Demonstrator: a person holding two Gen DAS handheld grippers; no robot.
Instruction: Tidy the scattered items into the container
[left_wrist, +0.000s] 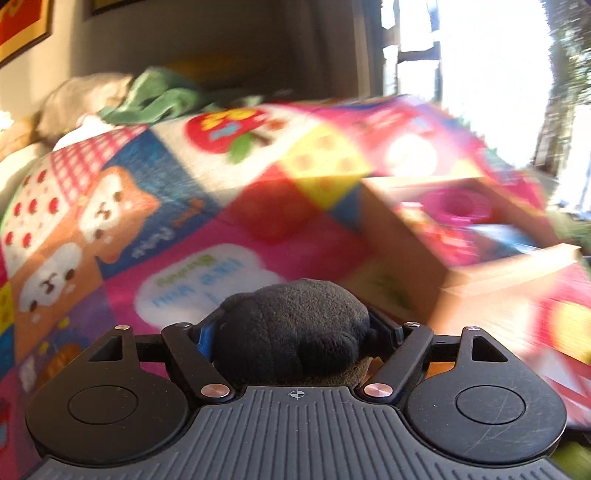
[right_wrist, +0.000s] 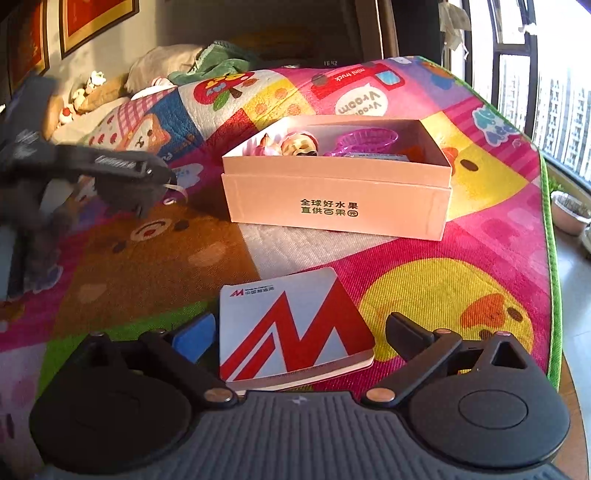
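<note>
Your left claw (left_wrist: 291, 332) pinches black plush (left_wrist: 295, 325), ready for box (right_wrist: 336, 199). Right claw (right_wrist: 301, 336) spread, straddling notepad (right_wrist: 291, 328) for pickup.

A fuzzy black plush toy (left_wrist: 295, 328), matt and fleece-like, sits between the hard black plastic fingers of the left gripper (left_wrist: 295, 332), whose joints carry small shiny metal rivets. The play mat (right_wrist: 424, 280) has a finely ribbed, woven-looking printed surface with a slight sheen, and the box (right_wrist: 338, 201) on it is smooth matt pale-pink cardboard. The small notepad (right_wrist: 291, 328) has a smooth paper cover with visible paper page edges, and a translucent, glossy purple plastic basket (right_wrist: 367, 138) lies in the box.
</note>
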